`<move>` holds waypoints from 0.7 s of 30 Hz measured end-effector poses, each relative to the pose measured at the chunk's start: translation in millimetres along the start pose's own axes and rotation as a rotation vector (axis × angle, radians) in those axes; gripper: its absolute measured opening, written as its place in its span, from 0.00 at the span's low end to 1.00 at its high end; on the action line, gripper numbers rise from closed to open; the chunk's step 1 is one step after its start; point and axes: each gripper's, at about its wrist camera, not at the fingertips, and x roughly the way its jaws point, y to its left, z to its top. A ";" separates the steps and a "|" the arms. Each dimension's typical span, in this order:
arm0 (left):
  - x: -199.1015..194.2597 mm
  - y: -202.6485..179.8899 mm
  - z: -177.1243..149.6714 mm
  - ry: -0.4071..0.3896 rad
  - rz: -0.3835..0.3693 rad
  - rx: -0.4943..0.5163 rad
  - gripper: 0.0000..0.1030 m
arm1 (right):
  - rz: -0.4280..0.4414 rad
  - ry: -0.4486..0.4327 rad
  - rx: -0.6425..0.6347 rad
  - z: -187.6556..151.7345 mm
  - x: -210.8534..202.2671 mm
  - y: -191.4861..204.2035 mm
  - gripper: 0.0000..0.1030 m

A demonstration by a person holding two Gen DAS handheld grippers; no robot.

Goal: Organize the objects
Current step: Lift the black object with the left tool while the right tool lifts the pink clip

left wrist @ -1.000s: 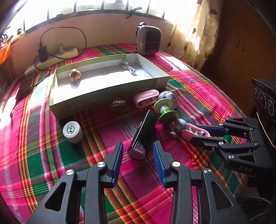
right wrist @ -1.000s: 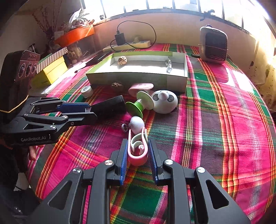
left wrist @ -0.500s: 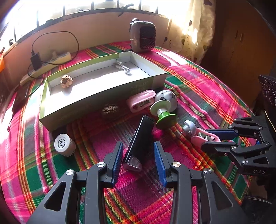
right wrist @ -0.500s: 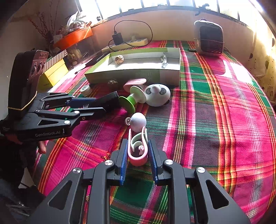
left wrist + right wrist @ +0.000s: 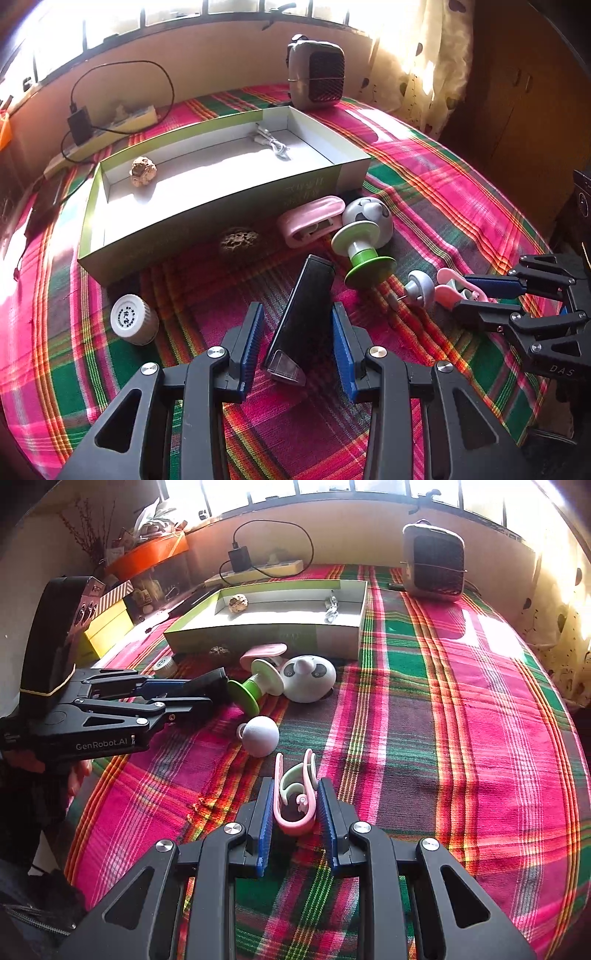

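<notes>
While the left gripper (image 5: 297, 341) sat low over the plaid cloth (image 5: 461, 738), its blue fingers (image 5: 249, 341) stood apart on either side of a long black case (image 5: 306, 314), with a strip of cloth showing between each pad and the case. The case lay flat, its clear end nearest the camera. The right gripper (image 5: 295, 821) was clamped on a pink clip (image 5: 295, 801) with a pale green inner loop, both pads pressed against its sides; whether the clip rested on the cloth or hung just above it was hard to tell. A white ball (image 5: 260, 734) lay just beyond the clip. Farther on lay a green and white spool (image 5: 364, 251), touching a panda toy (image 5: 369, 218), with a pink holder (image 5: 312, 221) just beside them. The open green box (image 5: 207, 221) stood behind these, holding a brown lump (image 5: 142, 171) near one end and a white cable (image 5: 271, 142) near the other. A dark pitted ball (image 5: 238, 240) sat against the box's front wall, and a small white jar (image 5: 133, 323) lay near its corner.
</notes>
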 end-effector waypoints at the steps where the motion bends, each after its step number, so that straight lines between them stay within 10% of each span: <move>1: 0.0 -0.8 -0.2 -0.001 0.005 0.004 0.34 | 0.000 -0.002 0.001 0.4 0.3 -0.1 0.24; 21: -1.9 3.6 -3.0 -0.023 0.030 -0.032 0.21 | -0.049 -0.041 0.002 4.4 5.5 1.3 0.24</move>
